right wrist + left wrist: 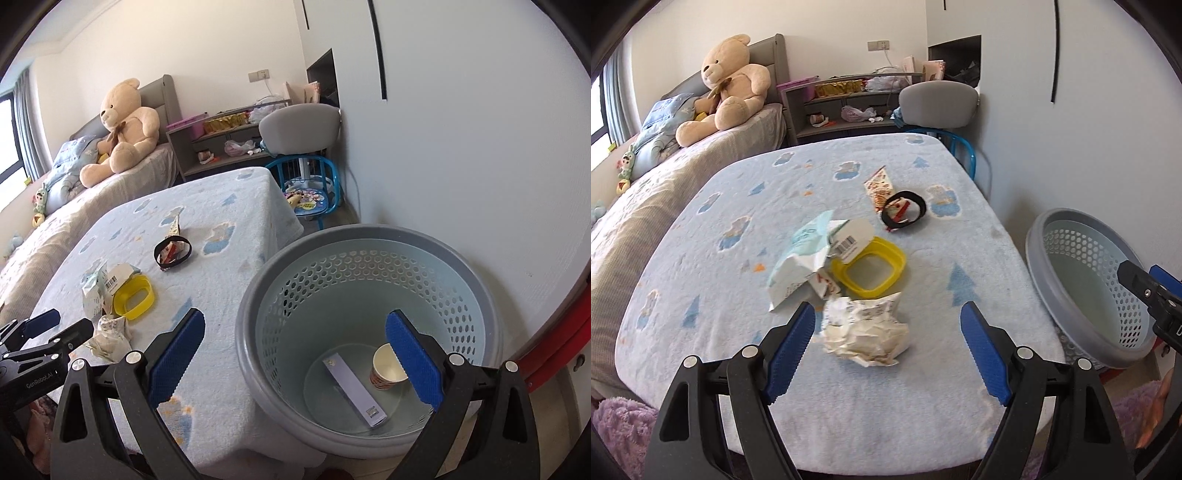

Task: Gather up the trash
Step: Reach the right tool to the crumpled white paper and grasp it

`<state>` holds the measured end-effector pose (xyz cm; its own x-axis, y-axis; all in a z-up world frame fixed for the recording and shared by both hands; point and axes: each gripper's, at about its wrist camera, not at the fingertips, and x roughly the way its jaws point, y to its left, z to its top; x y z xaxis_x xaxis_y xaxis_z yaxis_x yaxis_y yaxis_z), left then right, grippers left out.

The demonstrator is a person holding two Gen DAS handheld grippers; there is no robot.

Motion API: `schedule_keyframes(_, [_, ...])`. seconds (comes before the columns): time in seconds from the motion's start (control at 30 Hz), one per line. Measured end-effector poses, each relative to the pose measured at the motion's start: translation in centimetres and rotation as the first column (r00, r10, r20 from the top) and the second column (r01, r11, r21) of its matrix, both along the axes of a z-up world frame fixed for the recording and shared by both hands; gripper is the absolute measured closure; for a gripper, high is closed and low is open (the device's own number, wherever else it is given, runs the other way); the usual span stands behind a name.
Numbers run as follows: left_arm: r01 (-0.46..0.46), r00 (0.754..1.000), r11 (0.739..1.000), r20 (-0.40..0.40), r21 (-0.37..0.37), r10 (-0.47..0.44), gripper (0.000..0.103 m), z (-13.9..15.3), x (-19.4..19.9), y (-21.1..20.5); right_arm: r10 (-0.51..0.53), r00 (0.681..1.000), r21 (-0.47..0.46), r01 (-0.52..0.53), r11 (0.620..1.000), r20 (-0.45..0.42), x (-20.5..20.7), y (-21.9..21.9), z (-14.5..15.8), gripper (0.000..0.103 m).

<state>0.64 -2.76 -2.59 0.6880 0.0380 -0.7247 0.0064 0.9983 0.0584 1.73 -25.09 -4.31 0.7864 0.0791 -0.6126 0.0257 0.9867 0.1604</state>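
Note:
A crumpled white paper wad [866, 332] lies on the blue-blanketed table [738, 206], between the wide-open fingers of my left gripper [888, 317], nearer the left one. Behind it lie a torn pale-green wrapper [801, 262], a barcode tag [851, 240], a yellow square lid ring [871, 267], a black ring [904, 212] and a snack wrapper [881, 184]. My right gripper [295, 325] is open and empty above the grey perforated bin [369, 328], which holds a paper cup [386, 367] and a flat box [354, 391]. The wad also shows in the right wrist view [110, 338].
The bin [1089, 288] stands on the floor off the table's right edge, by the white wall. A bed with a teddy bear [727, 85] is at left. A grey chair [938, 99], a blue child's chair [310, 188] and a cluttered shelf [846, 107] stand behind the table.

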Motion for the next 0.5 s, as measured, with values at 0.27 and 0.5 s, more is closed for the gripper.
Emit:
schedule_keyframes(0.27, [-0.124, 0.992, 0.992, -0.005, 0.009, 0.124, 0.025, -0.4, -0.7, 6.3, 0.088, 0.996, 0.012, -0.088, 0.996, -0.011, 0.4, 5.2, 0.1, 0.007])
schedule_keyframes(0.5, [-0.211, 0.977, 0.977, -0.02, 0.012, 0.211, 0.025, -1.3, -0.9, 10.6, 0.192, 0.981, 0.019, -0.191, 0.981, -0.04, 1.1, 10.4, -0.7, 0.007])
